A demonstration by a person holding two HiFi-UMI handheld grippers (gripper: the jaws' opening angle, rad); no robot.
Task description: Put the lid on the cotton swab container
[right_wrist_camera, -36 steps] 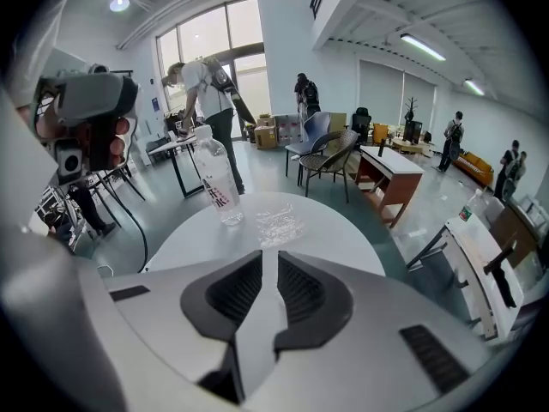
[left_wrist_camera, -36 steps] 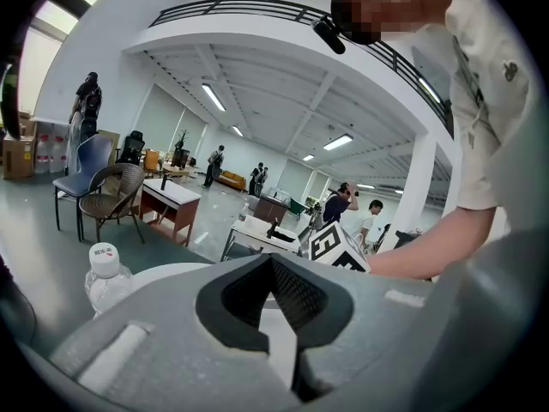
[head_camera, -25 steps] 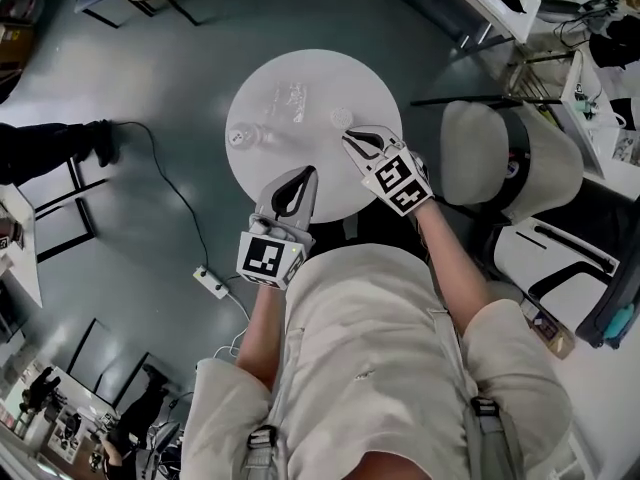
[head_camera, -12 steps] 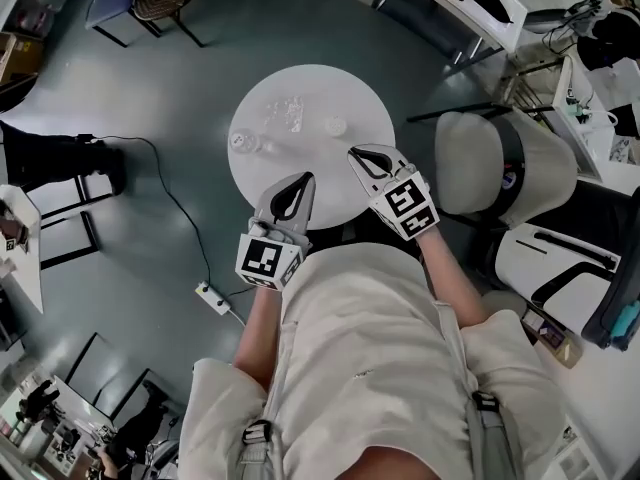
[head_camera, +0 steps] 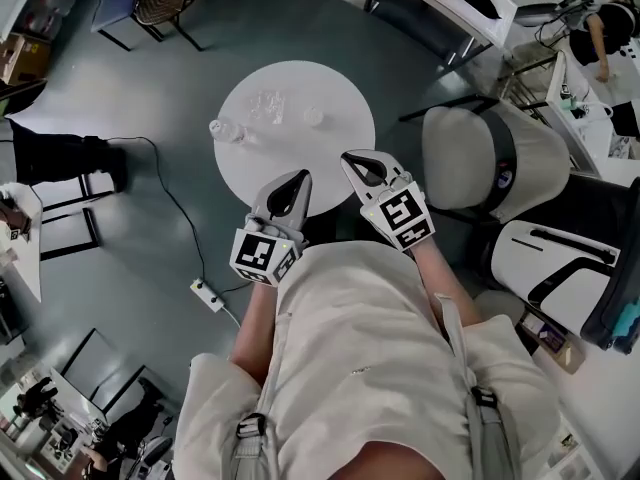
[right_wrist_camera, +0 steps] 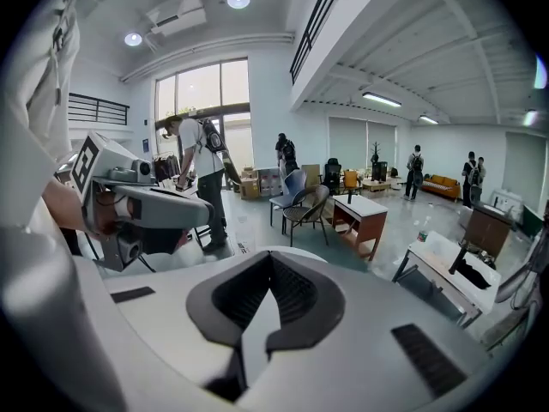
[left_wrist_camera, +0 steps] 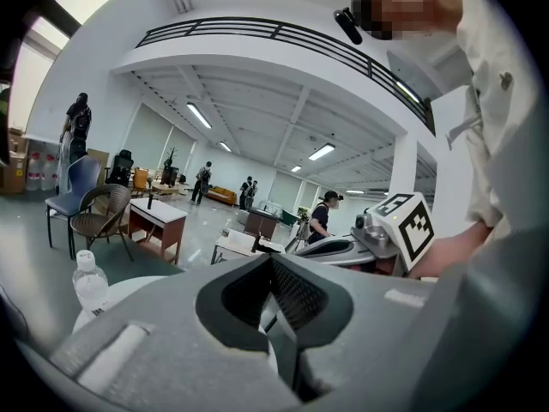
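A round white table [head_camera: 330, 168] stands ahead of me in the head view. On its far side lie a small clear container [head_camera: 266, 104] and, to its right, a small round lid [head_camera: 313, 117]. My left gripper [head_camera: 299, 179] hovers over the table's near edge, shut and holding nothing. Shut and empty too, my right gripper [head_camera: 354, 158] is beside it at the near right edge. Both are well short of the container and lid. In the left gripper view the jaws [left_wrist_camera: 273, 263] are pressed together; the right gripper view shows its jaws [right_wrist_camera: 271, 263] the same way.
A clear water bottle [head_camera: 224, 130] lies at the table's left edge and shows as a bottle [left_wrist_camera: 88, 281] in the left gripper view. A grey padded chair [head_camera: 490, 158] stands right of the table. A power strip [head_camera: 206, 294] and cable lie on the floor at left.
Both grippers have drawn back from the middle of the table to its near edge, and the view has shifted so the table sits farther off. Both stay shut.
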